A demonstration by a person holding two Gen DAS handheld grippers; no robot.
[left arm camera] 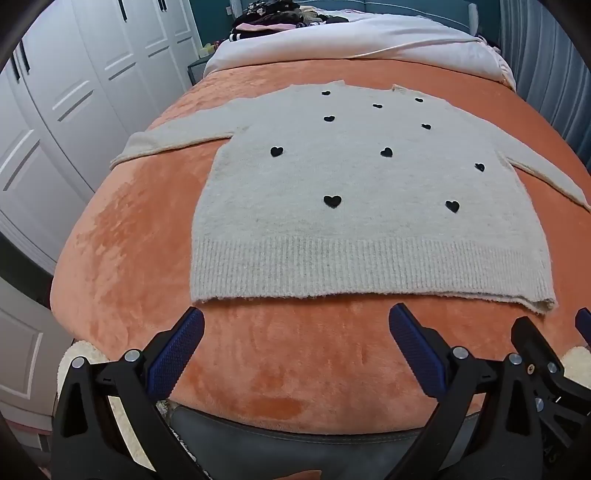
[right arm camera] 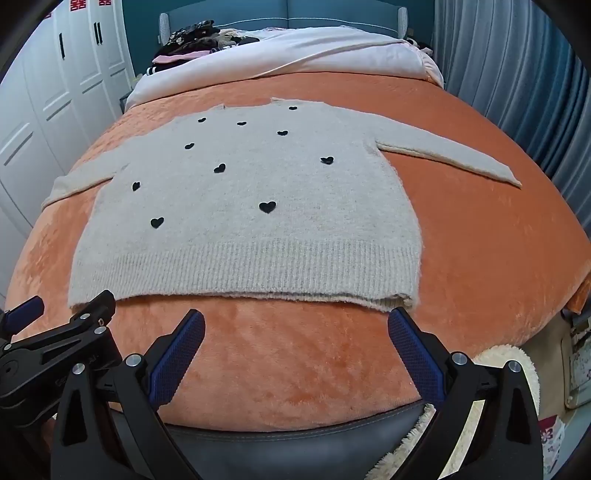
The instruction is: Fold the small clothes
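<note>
A cream knit sweater (left arm camera: 362,184) with small black hearts lies flat on the orange bedspread (left arm camera: 122,236), both sleeves spread out and the ribbed hem toward me. It also shows in the right wrist view (right arm camera: 255,206). My left gripper (left arm camera: 295,325) is open and empty, hovering just short of the hem near its left half. My right gripper (right arm camera: 295,325) is open and empty, just short of the hem near its right corner. The right gripper's side shows at the right edge of the left wrist view (left arm camera: 535,350).
White wardrobe doors (left arm camera: 74,92) stand to the left. A white duvet (left arm camera: 351,40) and a pile of dark clothes (left arm camera: 269,18) lie at the head of the bed. Blue-grey curtains (right arm camera: 517,74) hang on the right. A fluffy white rug (right arm camera: 498,362) lies by the bed's foot.
</note>
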